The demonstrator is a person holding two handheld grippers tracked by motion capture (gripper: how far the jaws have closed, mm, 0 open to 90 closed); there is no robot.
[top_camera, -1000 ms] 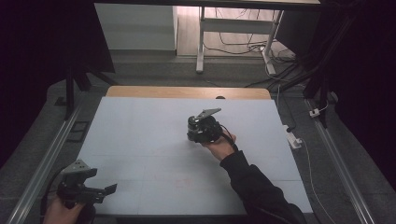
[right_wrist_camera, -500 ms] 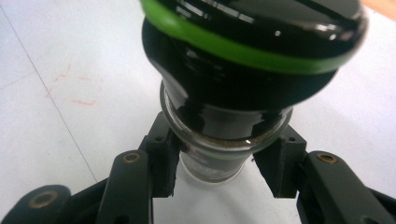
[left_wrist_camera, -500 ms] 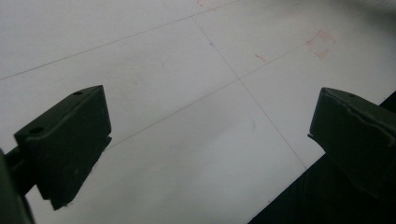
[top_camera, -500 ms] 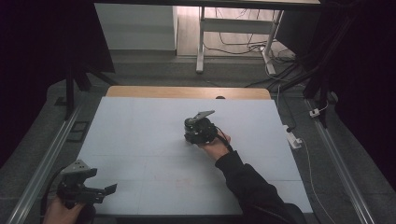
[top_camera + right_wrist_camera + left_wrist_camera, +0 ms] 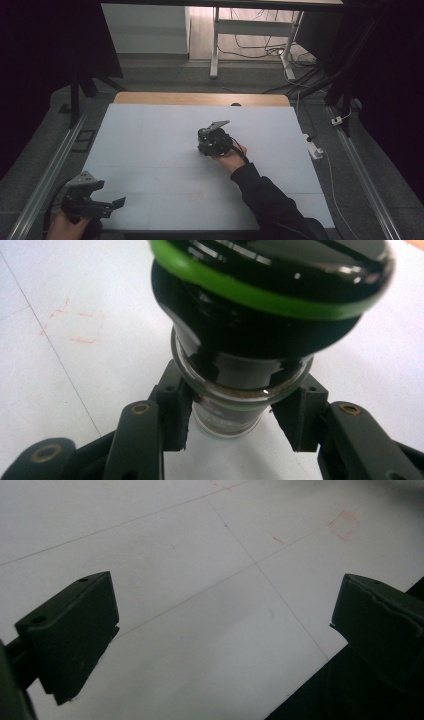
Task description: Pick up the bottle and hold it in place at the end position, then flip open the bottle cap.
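I see my right gripper [image 5: 214,142] at the centre of the high view, jaws clamped either side of a bottle [image 5: 260,335] on the table [image 5: 150,150]; my left gripper [image 5: 87,202] sits lower left, near the table's front edge.

The glass jar's [image 5: 235,412] base sits hidden behind the right gripper [image 5: 235,432]; its black, green-ringed lid [image 5: 270,285] runs off the frame's top.

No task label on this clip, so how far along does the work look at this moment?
Done: the right hand-held gripper has closed on a glass bottle with a black, green-ringed cap, its jaws on either side of the glass below the cap.

In hand: the bottle is held over the white table.

Left: unclear; the left hand-held gripper is open and holds nothing, near the table's front edge.
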